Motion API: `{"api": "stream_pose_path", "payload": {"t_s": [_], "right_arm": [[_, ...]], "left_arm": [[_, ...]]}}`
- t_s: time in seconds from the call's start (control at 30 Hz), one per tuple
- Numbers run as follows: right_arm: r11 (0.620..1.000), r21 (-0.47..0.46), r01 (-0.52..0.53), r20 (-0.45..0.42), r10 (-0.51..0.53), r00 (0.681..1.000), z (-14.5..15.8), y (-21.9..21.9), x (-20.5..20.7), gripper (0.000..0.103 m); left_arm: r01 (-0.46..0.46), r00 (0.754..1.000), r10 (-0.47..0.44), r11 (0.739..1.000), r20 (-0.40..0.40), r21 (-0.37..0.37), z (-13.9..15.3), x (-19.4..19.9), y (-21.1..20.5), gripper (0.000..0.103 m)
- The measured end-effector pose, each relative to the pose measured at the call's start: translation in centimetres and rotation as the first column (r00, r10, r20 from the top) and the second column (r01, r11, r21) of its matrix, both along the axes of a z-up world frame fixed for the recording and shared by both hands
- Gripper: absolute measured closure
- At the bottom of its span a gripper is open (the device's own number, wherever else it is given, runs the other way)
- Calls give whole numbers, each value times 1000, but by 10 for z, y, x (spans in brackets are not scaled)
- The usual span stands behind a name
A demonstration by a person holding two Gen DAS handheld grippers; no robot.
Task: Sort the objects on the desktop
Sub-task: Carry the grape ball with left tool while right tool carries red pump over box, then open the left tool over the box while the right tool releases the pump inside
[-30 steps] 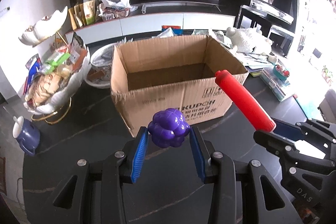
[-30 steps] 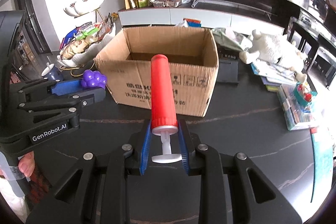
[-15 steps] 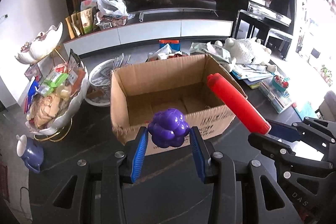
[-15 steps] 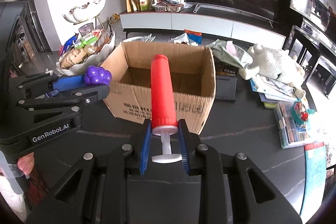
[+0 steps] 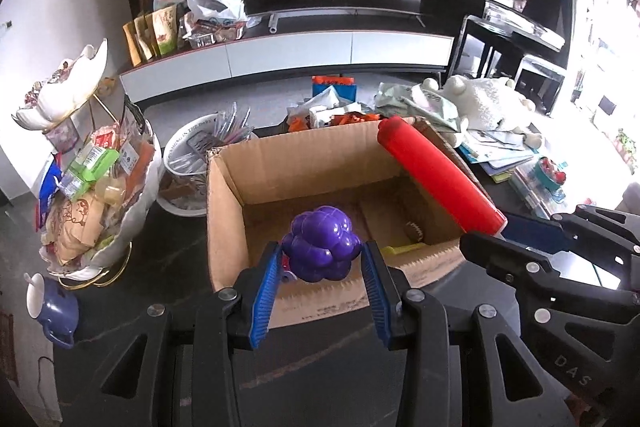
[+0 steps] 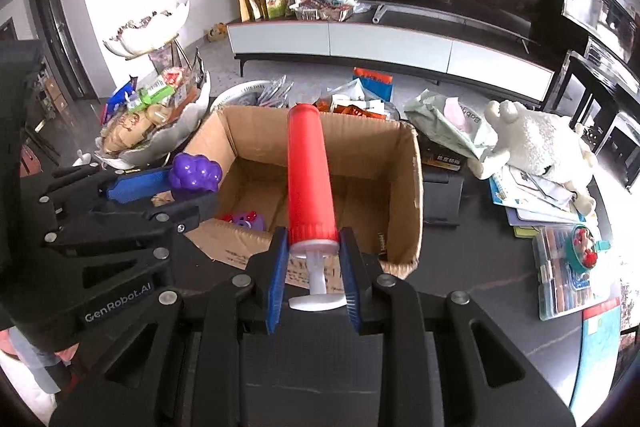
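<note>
A cluttered dark table point(image 5: 168, 259) carries an open cardboard box point(image 5: 228, 227). Over the box's near edge, the left claw point(image 5: 322, 259) is closed around a purple toy grape bunch point(image 5: 320, 243). Beside it, the right claw point(image 6: 314, 259) pinches a red hand pump point(image 6: 310, 183), its barrel slanting above the box opening.

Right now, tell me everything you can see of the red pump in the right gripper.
The red pump is a smooth, glossy plastic cylinder with a rounded far end, and a white plunger rod and flat T-handle at its near end. The right gripper has its blue-padded jaws shut on the barrel's ribbed base. It points forward and upward above the open cardboard box, touching nothing else.
</note>
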State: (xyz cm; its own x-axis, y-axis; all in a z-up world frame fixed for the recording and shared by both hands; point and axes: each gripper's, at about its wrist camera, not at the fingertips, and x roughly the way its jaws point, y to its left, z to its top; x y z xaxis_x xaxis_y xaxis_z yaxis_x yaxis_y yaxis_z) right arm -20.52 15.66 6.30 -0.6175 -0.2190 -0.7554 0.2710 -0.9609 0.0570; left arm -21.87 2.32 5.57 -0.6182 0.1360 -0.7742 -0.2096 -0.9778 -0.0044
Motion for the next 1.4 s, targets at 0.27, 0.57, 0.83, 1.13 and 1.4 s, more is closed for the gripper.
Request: {"api": "stream_pose_path", "payload": {"t_s": [0.27, 0.57, 0.83, 1.13, 1.4], "right_arm": [[1000, 6, 5, 22, -5, 1000, -11, 0, -20, 80], [1000, -2, 14, 37, -14, 999, -17, 1, -36, 80], [1000, 0, 16, 64, -16, 998, -26, -1, -51, 80], [1000, 12, 17, 113, -18, 993, -36, -3, -67, 80], [999, 31, 14, 95, -17, 995, -37, -1, -62, 80]], "left_arm": [[-30, 1000, 30, 999, -7, -16, -8, -17, -2, 66], [-38, 999, 38, 999, -3, -28, -15, -31, -2, 66], [-42, 999, 42, 999, 26, -4, -24, -44, -3, 65], [-38, 998, 38, 999, 56, -4, -33, -54, 2, 65], [-34, 996, 34, 999, 80, 9, -35, -56, 3, 57]]}}
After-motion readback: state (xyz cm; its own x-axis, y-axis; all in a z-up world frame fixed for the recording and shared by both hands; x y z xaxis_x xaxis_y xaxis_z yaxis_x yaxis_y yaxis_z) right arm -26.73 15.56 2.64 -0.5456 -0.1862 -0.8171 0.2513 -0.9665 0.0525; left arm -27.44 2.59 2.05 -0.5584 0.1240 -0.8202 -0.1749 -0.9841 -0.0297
